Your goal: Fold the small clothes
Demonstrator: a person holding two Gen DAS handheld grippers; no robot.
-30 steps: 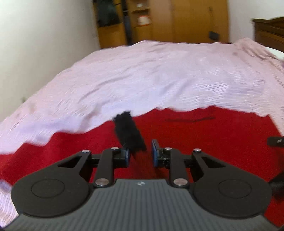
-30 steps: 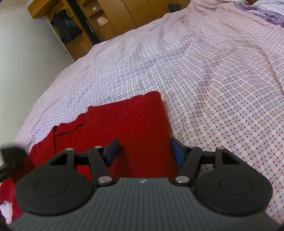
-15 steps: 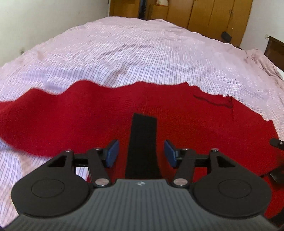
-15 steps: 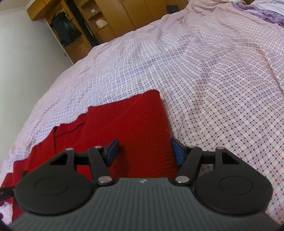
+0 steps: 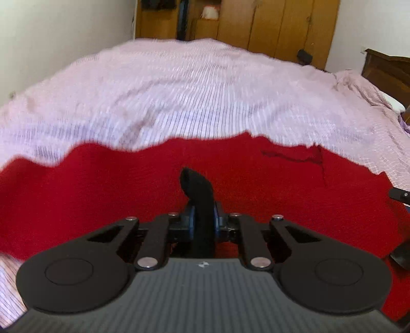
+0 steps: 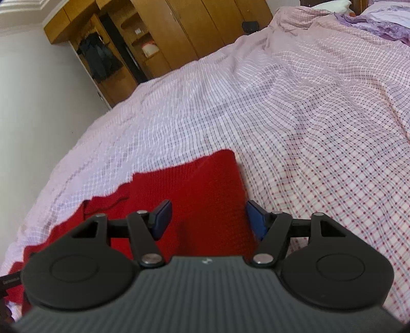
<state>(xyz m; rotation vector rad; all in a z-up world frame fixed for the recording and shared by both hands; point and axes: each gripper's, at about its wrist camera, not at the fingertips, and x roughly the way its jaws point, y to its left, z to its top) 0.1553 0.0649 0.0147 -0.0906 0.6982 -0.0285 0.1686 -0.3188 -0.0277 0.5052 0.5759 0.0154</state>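
A red knit garment (image 5: pixel 102 194) lies spread on the bed. My left gripper (image 5: pixel 203 225) is shut on a black fabric strip (image 5: pixel 198 189) that stands up between the pads and curls over above the red cloth. In the right wrist view the same red garment (image 6: pixel 205 194) shows as a folded part with a straight right edge. My right gripper (image 6: pixel 208 217) is open, its blue pads (image 6: pixel 162 217) straddling that red part just above it. It holds nothing.
The bed is covered by a pink checked sheet (image 6: pixel 307 115). A white wall (image 5: pixel 51 38) runs along the left side. Wooden wardrobes (image 5: pixel 269 23) stand beyond the far end. Purple bedding (image 6: pixel 379 20) and a dark headboard (image 5: pixel 384 66) are at the right.
My left gripper has closed on the black strip, which lay flat between open jaws half a second ago and now stands up curled. The left view has lifted. The right gripper has barely moved.
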